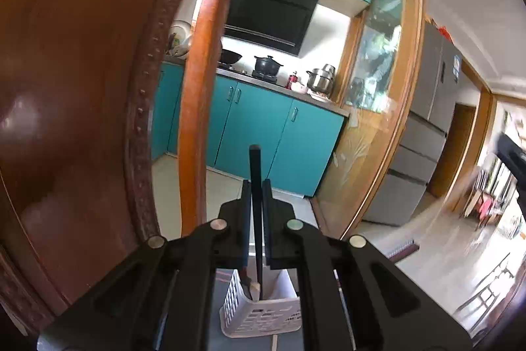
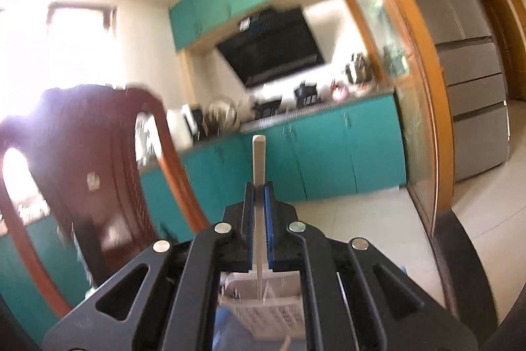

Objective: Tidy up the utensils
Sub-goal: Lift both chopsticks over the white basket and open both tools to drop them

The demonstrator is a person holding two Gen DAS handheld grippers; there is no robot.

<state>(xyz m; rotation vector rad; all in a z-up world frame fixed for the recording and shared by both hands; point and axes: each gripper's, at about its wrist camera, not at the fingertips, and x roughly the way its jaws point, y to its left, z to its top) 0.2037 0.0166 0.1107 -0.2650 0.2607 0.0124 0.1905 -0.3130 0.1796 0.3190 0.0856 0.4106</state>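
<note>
Slim black square-section chopstick (image 1: 255,180) clamped upright in left gripper (image 1: 256,189), lower end down in white perforated plastic basket (image 1: 263,314) w/ a pale wooden tip beside it. Pale flat-sided wooden chopstick (image 2: 258,163) pinched upright by right gripper (image 2: 259,189), blue pads (image 2: 269,219) tight, lower end reaching same basket, blurred. Carved red-brown wooden chair (image 1: 82,87) near left; teal glossy cabinets (image 1: 263,127) far behind.

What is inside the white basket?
In the left wrist view, the white basket holds the lower end of the black utensil gripped by the left gripper, beside a pale tip. The bottom is hidden.
</note>
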